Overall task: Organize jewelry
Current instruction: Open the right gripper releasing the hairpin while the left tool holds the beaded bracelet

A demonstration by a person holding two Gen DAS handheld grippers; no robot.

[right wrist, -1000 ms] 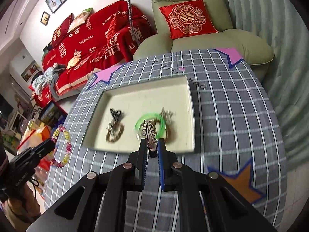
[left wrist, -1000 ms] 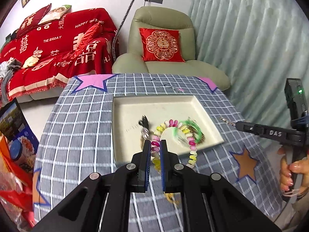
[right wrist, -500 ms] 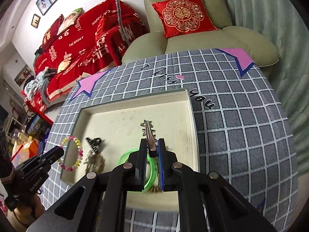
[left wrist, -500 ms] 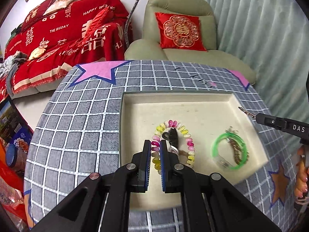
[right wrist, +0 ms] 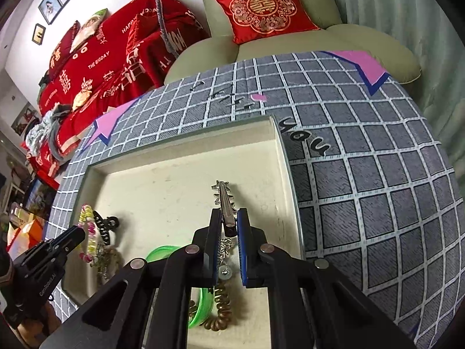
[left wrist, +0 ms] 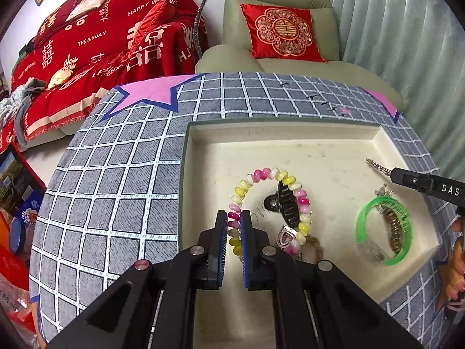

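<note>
Your left gripper clamps the beaded bracelet over the tray. Your right gripper pinches the silver hair clip — tip jutting forward.

The left gripper covers the near stretch of the bead bracelet. A brown coil shows only a short curl beside that gripper's frame. In the right wrist view the green bangle is mostly behind the gripper frame. The person's hand is cut off at the picture's edge.

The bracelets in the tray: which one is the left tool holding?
The pink-and-yellow beaded bracelet; the left tool pinches its beads. The green bangle lies free.
</note>
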